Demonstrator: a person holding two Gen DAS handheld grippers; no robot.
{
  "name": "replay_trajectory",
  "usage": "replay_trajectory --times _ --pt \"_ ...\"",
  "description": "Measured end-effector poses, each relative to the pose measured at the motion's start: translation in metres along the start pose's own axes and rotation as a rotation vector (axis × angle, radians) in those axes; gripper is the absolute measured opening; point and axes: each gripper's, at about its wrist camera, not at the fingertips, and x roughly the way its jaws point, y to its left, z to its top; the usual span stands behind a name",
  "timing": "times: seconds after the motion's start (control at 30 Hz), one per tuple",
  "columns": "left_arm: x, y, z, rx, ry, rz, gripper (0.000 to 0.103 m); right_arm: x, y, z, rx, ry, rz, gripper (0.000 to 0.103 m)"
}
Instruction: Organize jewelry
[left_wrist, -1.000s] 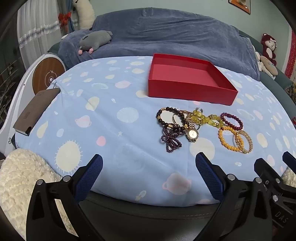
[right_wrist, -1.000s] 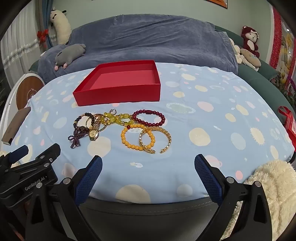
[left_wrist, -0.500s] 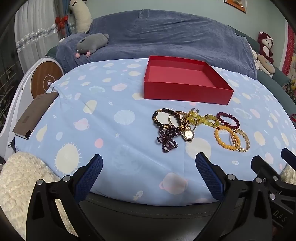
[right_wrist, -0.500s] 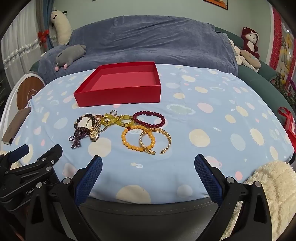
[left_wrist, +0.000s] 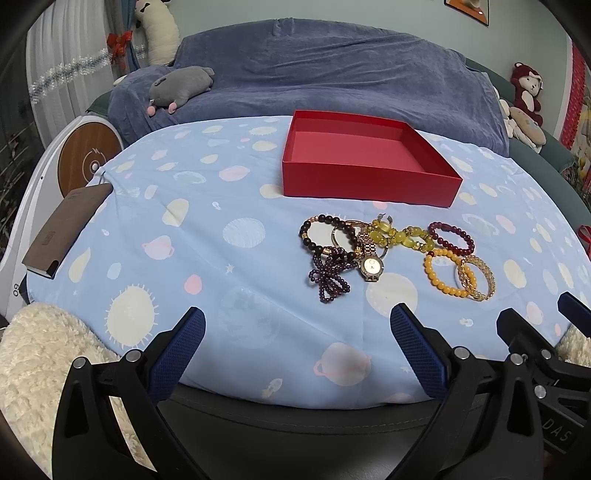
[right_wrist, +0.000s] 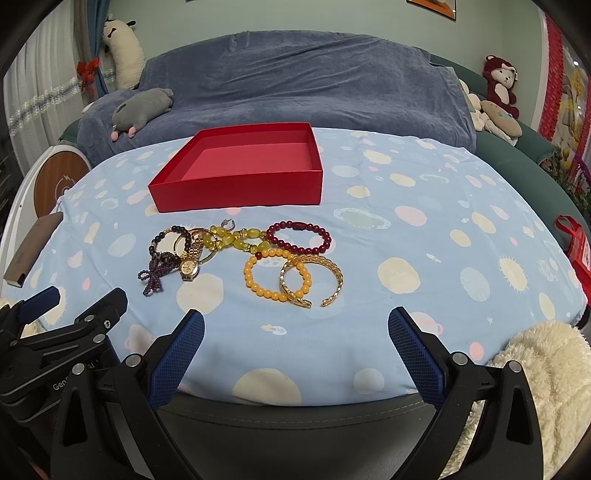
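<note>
An open red box (left_wrist: 365, 182) (right_wrist: 236, 190) sits empty on the spotted blue cloth. In front of it lies a cluster of jewelry: a dark bead bracelet (left_wrist: 325, 218), a purple bead string (left_wrist: 330, 275), a gold watch (left_wrist: 371, 264) (right_wrist: 189, 267), a yellow-green bead bracelet (left_wrist: 402, 234), a dark red bead bracelet (right_wrist: 299, 225), an orange bead bracelet (right_wrist: 273, 293) and a gold cuff (right_wrist: 332, 266). My left gripper (left_wrist: 297, 314) is open near the cloth's front edge, short of the purple string. My right gripper (right_wrist: 295, 315) is open too, just short of the cuff. Neither holds anything.
A brown flat case (left_wrist: 68, 229) lies at the cloth's left edge. Cream fleece (left_wrist: 40, 354) (right_wrist: 546, 369) lies at both near corners. A blue-covered sofa (left_wrist: 332, 74) with a grey plush toy (left_wrist: 181, 86) stands behind the box. A round white-and-wood device (left_wrist: 86, 160) sits at far left.
Both views have shifted only slightly. The jewelry and the box lie where they were, and both grippers have stayed open.
</note>
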Motion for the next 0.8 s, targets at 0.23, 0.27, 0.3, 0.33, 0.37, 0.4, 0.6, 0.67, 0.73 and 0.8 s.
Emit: replay_trajectory --times 0.23,0.27,0.3,0.33,0.37,0.4,0.6,0.67,0.73,0.8 --pt "-0.0001 0.0005 -0.0005 0.000 0.000 0.001 0.096 0.0001 0.0002 -0.0002 -0.001 0.000 0.000 0.096" --pt "-0.0001 0.0004 -0.0006 0.000 0.000 0.001 0.096 0.0007 0.0004 -0.0006 0.000 -0.001 0.000 0.096" --pt "-0.0001 0.0003 -0.0007 0.000 0.000 0.002 0.096 0.0004 0.0004 -0.0003 -0.001 -0.001 0.000 0.096" --pt "-0.0001 0.0002 -0.0008 0.000 0.000 0.003 0.096 -0.0015 0.0021 0.0004 -0.002 -0.001 -0.001 0.096" --pt "-0.0001 0.0001 -0.0009 0.000 0.000 0.003 0.096 -0.0015 0.0021 0.0005 -0.002 -0.001 0.000 0.096" --pt "0.0000 -0.0001 -0.0010 0.001 0.001 0.005 0.096 -0.0015 0.0020 0.0006 -0.002 -0.001 0.001 0.096" --pt "-0.0004 0.0000 -0.0019 0.000 0.000 0.004 0.096 -0.0004 0.0016 -0.0003 -0.003 -0.002 0.000 0.096" --pt "-0.0006 -0.0001 -0.0022 0.001 -0.001 0.005 0.096 0.0000 0.0014 -0.0005 -0.003 -0.002 0.000 0.096" --pt "-0.0012 0.0017 -0.0030 0.000 -0.001 0.004 0.096 -0.0005 0.0014 -0.0001 -0.003 0.000 0.001 0.096" --pt "-0.0002 0.0007 -0.0017 0.001 0.002 0.005 0.096 0.0003 0.0014 -0.0007 -0.004 -0.001 0.001 0.096"
